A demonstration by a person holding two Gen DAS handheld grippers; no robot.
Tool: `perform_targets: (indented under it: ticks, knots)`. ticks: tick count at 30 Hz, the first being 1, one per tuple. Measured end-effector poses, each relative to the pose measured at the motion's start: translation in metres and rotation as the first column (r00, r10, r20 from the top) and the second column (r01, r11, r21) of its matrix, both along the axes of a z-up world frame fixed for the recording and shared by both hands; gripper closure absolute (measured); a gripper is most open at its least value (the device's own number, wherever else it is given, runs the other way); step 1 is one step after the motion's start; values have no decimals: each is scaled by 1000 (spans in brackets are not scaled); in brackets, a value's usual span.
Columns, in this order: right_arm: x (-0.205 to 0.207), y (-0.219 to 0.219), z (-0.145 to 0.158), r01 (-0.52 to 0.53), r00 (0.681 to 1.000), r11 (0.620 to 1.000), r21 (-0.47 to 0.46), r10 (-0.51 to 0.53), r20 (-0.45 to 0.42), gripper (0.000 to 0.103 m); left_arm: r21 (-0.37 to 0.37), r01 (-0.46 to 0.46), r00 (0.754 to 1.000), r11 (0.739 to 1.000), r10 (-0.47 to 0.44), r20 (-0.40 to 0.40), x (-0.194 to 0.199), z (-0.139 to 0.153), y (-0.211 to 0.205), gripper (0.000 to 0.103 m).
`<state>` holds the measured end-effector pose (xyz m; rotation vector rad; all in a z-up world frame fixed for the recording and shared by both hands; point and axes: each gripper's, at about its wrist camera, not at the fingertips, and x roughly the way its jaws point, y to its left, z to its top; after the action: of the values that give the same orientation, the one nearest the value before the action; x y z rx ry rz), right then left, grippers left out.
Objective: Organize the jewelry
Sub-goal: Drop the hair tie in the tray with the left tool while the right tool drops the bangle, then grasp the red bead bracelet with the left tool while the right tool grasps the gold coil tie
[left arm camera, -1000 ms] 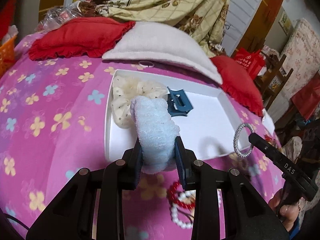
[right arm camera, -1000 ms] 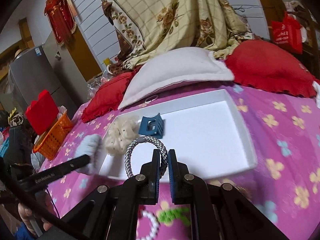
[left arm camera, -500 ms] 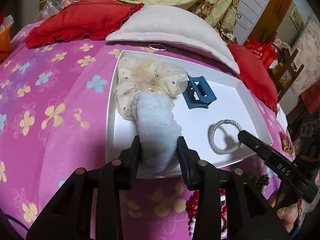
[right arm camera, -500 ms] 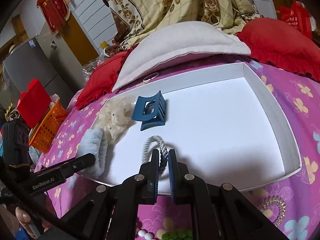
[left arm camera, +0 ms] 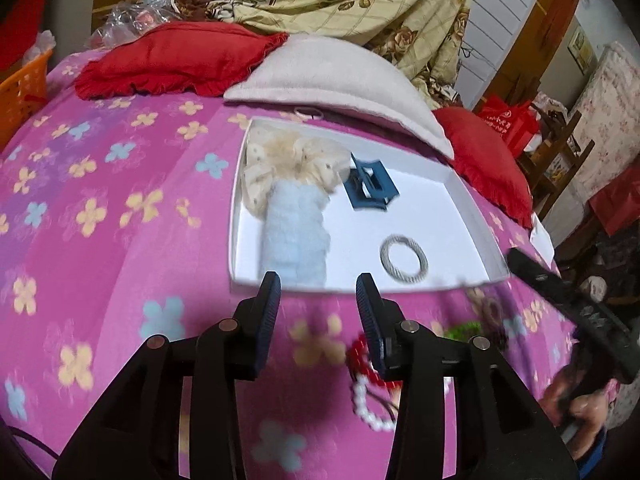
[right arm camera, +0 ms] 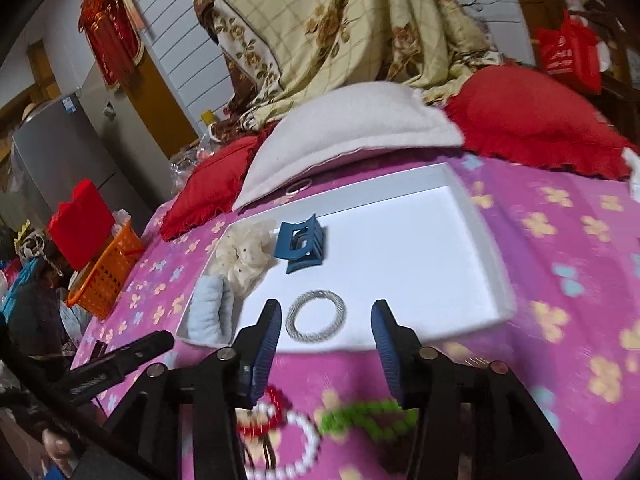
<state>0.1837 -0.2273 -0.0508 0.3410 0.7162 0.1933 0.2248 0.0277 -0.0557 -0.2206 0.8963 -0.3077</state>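
Note:
A white tray [left arm camera: 464, 216] [right arm camera: 492, 256] lies on the pink flowered bedspread. In it are a cream scrunchie [left arm camera: 296, 156] [right arm camera: 244, 252], a light blue fluffy scrunchie [left arm camera: 296, 236] [right arm camera: 212, 312], a blue claw clip [left arm camera: 370, 188] [right arm camera: 302, 244] and a grey braided hair tie [left arm camera: 404, 258] [right arm camera: 316, 314]. My left gripper [left arm camera: 318, 292] is open and empty, just in front of the tray's near edge behind the blue scrunchie. My right gripper [right arm camera: 324, 320] is open and empty, just short of the hair tie.
Red, white and green bead bracelets [right arm camera: 304, 424] [left arm camera: 370, 376] lie on the bedspread under the grippers. Red cushions [left arm camera: 176, 60] and a white pillow [right arm camera: 352, 132] border the tray's far side. An orange basket [right arm camera: 104, 272] stands at the left.
Both grippers opened and let go: the blue scrunchie and the grey hair tie now lie in the tray. Both grippers drew back towards the tray's near edge.

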Motion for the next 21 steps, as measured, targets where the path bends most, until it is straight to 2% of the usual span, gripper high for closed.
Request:
perform_targets:
  ticks: [3,7,10,15,20,21]
  knots:
    - [-23,-18,-3,26,1000,999,-32,-26,-17,58,16,21,999,1000,-20,-35,-9,-10,-12,64]
    - [-34,-44,-19,91,994,993,-71,-95,-56,58,66,62,996,996,-57,-74,-13,-30,-31,64]
    - [-24,-56,-30,103,990,992,-68,-109,-92,58,92,77,993,993,-68,-93,-10,-42,-38,65]
    - [-6,-56,-45,91,984,987,-130,-109,-144,58,112,95,993,989,-86,-87,-5,-50,-44,65]
    - [6,-49,-59,87,975,964,-251,-135,-179,58,148,115,992,982,-107,-65,-1,-51,-49,65]
    - [8,-48,-62,84,973,959,-270,-137,-186,62,159,120,992,980,-111,-61,0,-51,-50,65]
